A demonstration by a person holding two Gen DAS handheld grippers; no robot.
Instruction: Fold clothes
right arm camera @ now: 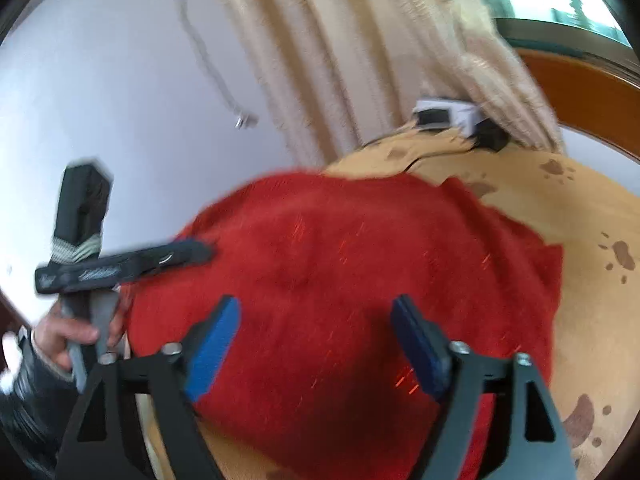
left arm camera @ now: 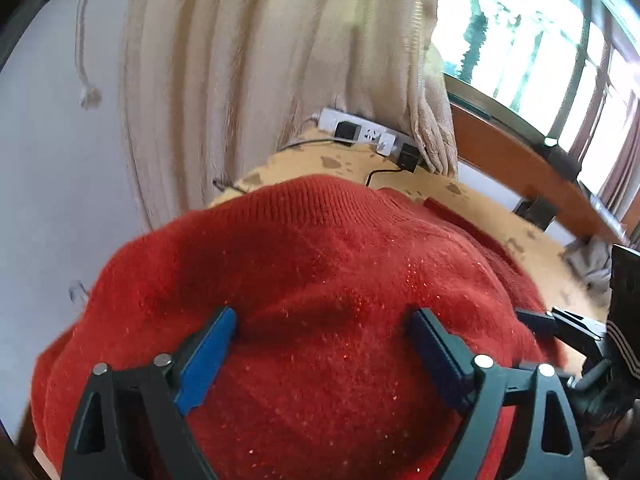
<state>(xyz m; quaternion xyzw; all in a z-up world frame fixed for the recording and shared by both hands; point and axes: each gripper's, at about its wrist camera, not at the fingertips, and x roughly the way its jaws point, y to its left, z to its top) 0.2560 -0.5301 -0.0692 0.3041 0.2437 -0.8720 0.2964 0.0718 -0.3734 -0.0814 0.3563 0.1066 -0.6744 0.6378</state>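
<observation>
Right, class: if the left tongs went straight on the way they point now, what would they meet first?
Most likely the red sweater: the left tongs stand open right over its knit, though depth is hard to judge.

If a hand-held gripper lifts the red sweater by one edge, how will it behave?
The red sweater would likely sag and drape: it is soft knit, already rumpled on the tan tablecloth. Its fuzzy surface probably grips the blue pads rather than slipping. It seems light.

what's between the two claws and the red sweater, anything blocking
Nothing visible. Both the left claw and right claw are open right over the red sweater, with only its knit between the fingers. The power strip sits far back by the curtain.
</observation>
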